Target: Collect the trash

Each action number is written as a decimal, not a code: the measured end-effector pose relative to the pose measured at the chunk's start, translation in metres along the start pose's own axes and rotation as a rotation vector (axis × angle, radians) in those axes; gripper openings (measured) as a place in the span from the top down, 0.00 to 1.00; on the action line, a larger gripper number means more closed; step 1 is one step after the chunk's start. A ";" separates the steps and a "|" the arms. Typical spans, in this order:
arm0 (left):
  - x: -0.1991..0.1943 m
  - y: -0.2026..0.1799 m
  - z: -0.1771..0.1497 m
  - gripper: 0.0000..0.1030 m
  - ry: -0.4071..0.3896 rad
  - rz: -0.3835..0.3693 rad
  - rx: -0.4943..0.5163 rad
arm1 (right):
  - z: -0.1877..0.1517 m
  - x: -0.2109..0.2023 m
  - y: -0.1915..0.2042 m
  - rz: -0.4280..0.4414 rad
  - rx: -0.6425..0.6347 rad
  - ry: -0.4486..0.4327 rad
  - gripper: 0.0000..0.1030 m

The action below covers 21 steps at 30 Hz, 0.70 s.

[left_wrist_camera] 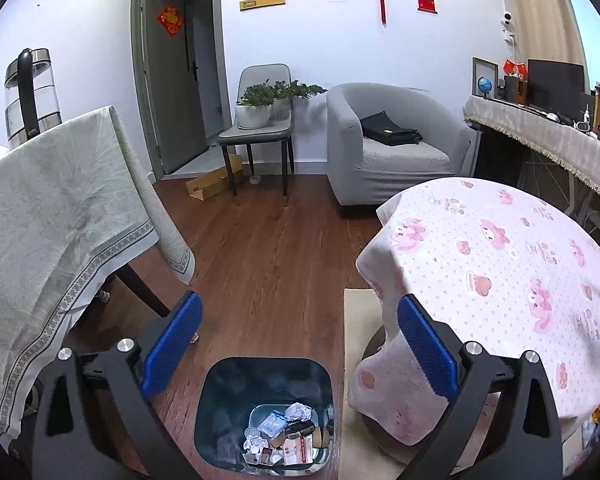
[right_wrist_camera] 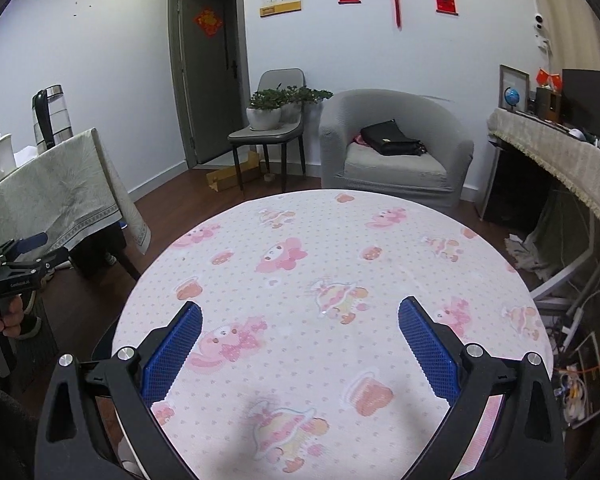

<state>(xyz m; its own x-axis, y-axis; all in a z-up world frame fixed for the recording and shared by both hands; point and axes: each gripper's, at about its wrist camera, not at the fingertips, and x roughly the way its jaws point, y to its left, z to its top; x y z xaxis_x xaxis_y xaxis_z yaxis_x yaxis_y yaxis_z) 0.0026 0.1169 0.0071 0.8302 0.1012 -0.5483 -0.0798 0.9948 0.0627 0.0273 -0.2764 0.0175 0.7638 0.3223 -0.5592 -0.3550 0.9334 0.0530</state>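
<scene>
In the left wrist view a dark bin (left_wrist_camera: 220, 400) stands on the wood floor below my left gripper (left_wrist_camera: 300, 320). Crumpled paper, wrappers and small cartons (left_wrist_camera: 282, 436) lie at its bottom. The left gripper hangs above the bin, open, with nothing between its blue pads. My right gripper (right_wrist_camera: 300, 320) hovers open over the round table with the pink cartoon cloth (right_wrist_camera: 320, 264), and holds nothing. No loose trash shows on that cloth. The left gripper (right_wrist_camera: 24, 256) also appears at the far left of the right wrist view, held by a hand (right_wrist_camera: 4, 318).
A table with a pale green cloth (left_wrist_camera: 52, 220) and a glass kettle (left_wrist_camera: 30, 92) stands to the left. The round table (left_wrist_camera: 500, 280) is right of the bin. Further back are a chair with potted plants (left_wrist_camera: 264, 104), a grey armchair (left_wrist_camera: 384, 144), a flattened cardboard box (left_wrist_camera: 214, 182) and a cluttered sideboard (left_wrist_camera: 552, 132).
</scene>
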 end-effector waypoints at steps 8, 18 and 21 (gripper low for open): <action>0.002 -0.003 -0.002 0.03 0.008 -0.004 0.006 | 0.001 0.000 0.000 0.006 -0.001 0.003 0.03; 0.004 -0.003 -0.002 0.03 0.012 -0.010 0.005 | 0.002 -0.003 0.000 0.005 -0.001 -0.001 0.04; 0.005 -0.002 -0.002 0.03 0.015 -0.011 -0.001 | 0.002 -0.002 0.000 0.007 -0.002 0.000 0.04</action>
<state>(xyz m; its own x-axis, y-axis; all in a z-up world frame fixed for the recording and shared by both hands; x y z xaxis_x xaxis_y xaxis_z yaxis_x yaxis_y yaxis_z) 0.0056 0.1157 0.0024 0.8227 0.0906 -0.5613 -0.0715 0.9959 0.0559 0.0263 -0.2765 0.0201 0.7616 0.3284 -0.5587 -0.3612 0.9309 0.0548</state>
